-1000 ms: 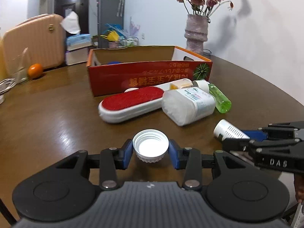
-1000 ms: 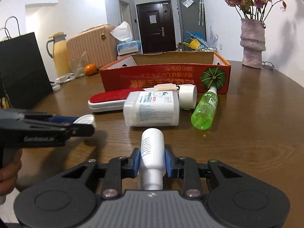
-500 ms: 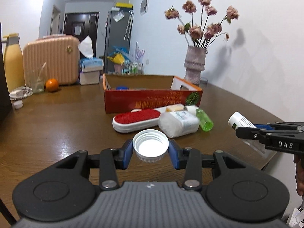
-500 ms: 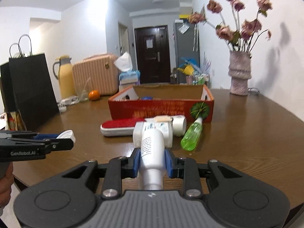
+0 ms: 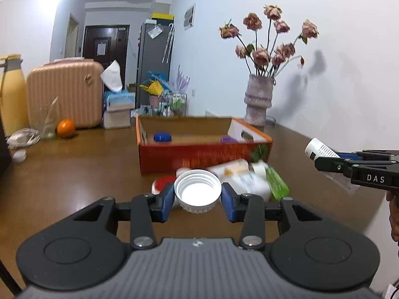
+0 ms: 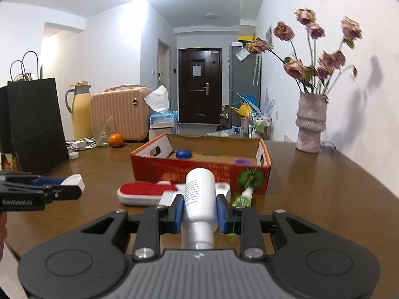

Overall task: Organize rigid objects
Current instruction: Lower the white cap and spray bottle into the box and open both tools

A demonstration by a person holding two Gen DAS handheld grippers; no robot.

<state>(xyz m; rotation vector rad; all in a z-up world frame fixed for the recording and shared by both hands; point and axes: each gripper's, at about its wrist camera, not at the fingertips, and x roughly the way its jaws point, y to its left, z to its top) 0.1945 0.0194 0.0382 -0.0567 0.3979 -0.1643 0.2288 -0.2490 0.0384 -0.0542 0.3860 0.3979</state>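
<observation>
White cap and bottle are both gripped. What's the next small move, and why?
Probably bring the white cap in the left gripper across to the neck of the white bottle in the right gripper: the neck is bare, and the two are held apart above the table.

We held the white screw cap (image 5: 197,191) clamped between the blue pads (image 5: 166,201) of our left gripper (image 5: 197,200), its hollow side facing the camera, above the near edge of the brown table (image 5: 74,174). At the right edge, our right gripper (image 5: 349,165) gripped a white bottle (image 5: 319,150). Toward the table's middle stood the open red cardboard box (image 5: 199,153) with a blue cap (image 5: 162,137) inside; a red lint brush (image 5: 162,183) and green bottle (image 5: 276,180) lay blurred before it.
</observation>
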